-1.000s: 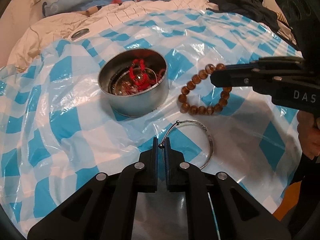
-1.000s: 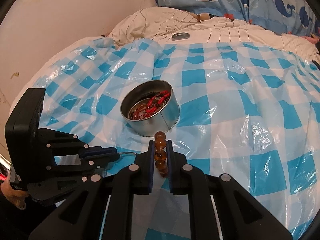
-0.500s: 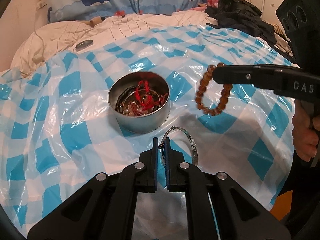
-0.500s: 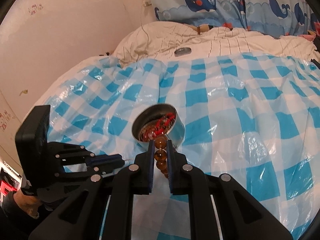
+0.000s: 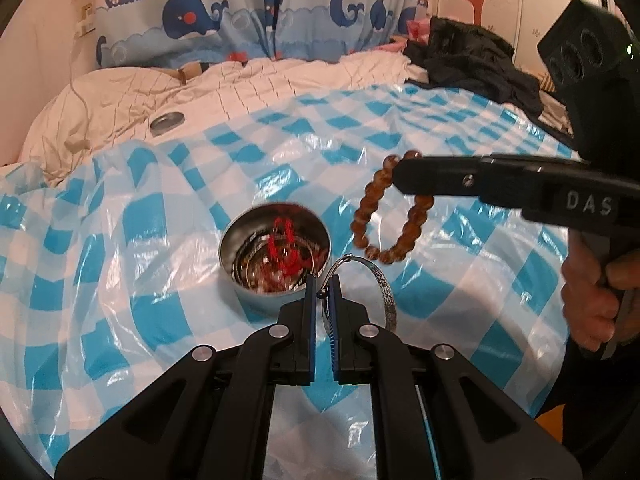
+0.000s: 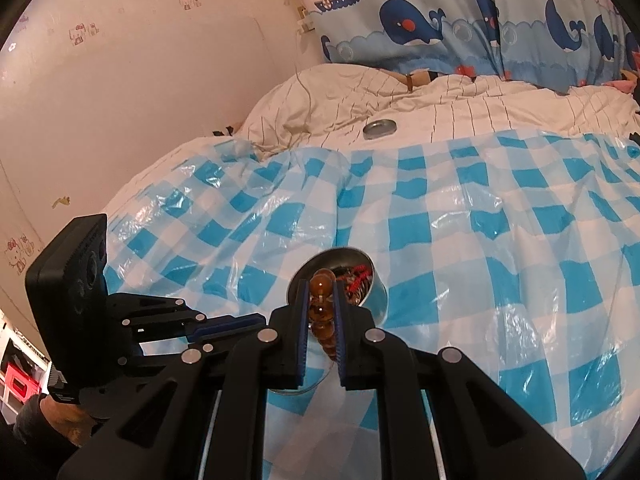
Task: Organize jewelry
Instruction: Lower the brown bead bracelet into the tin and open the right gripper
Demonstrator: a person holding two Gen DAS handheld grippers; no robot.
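Surface: we record a bed covered by a glossy blue-and-white checked plastic sheet, wrinkled and catching the light. Beyond it lies a cream quilt with thin dark lines, and on the quilt a round metal lid.

Room: a curtain printed with whales and boats hangs behind the bed; pale patterned wallpaper fills the side wall; dark clothing is heaped at the far edge.

Container: a round metal tin, open, stands on the sheet and holds red cord and other pieces (contents blurred).

Item one: a silver bangle, pinched at its thin wire end by the left gripper, whose jaws are nearly closed; it hangs just beside the tin.

Item two: a brown bead bracelet, clamped between the narrow jaws of the right gripper, dangling in the air above the sheet, near the tin

A hand grips the right tool's handle
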